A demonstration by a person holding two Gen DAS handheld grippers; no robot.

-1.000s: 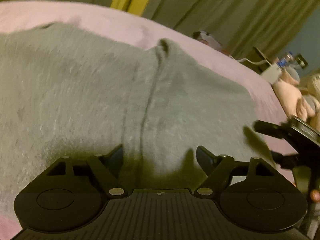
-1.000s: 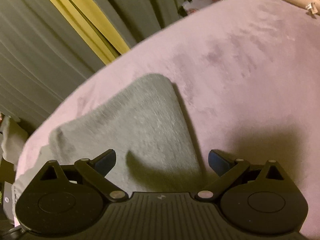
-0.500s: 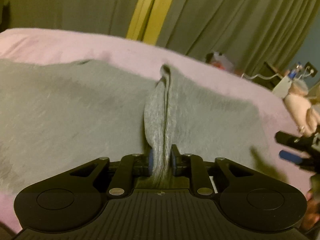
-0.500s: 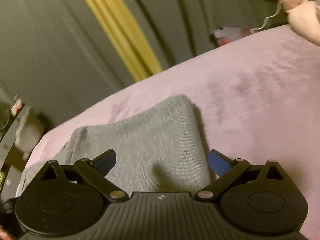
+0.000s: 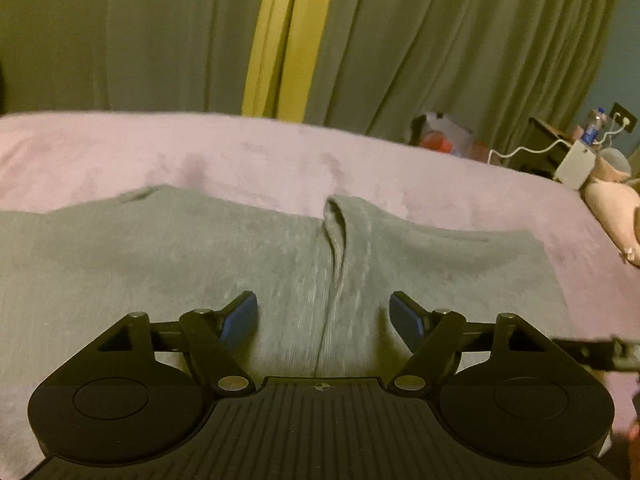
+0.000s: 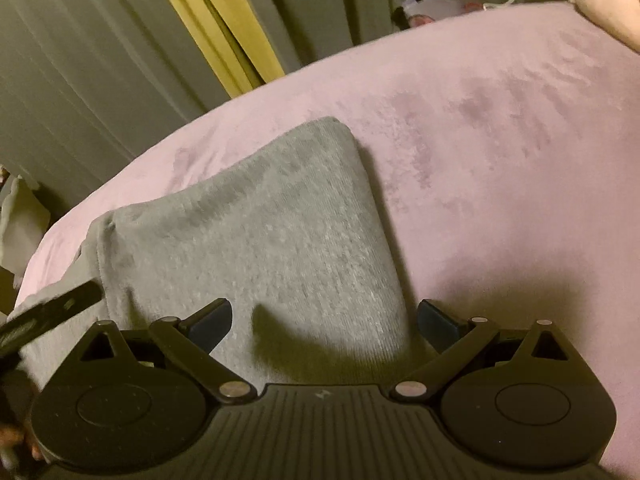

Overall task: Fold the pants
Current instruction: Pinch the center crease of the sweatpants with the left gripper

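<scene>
Grey pants [image 5: 160, 264] lie spread on a pink bed cover [image 5: 280, 156]. A raised pinched ridge [image 5: 336, 236] runs down their middle. My left gripper [image 5: 323, 316] hovers over that ridge with its jaws opening; the fold lies between the blue pads [image 5: 240, 316] untouched. In the right wrist view the same pants [image 6: 260, 232] show a rounded folded corner [image 6: 332, 128]. My right gripper [image 6: 325, 322] stands open above the cloth's right edge, holding nothing. The other gripper's tip [image 6: 56, 308] shows at the left.
Grey-green curtains [image 5: 440, 40] with a yellow strip [image 5: 280, 40] hang behind the bed. At the far right stand a dark bedside table [image 5: 548, 140] with a bottle, a white box [image 5: 576, 162] with a cable, and a pale plush toy [image 5: 612, 208].
My left gripper was shut on the pinched ridge half a second ago; now it has let go, spread its jaws and lifted. The right gripper stayed open, rolling slightly.
</scene>
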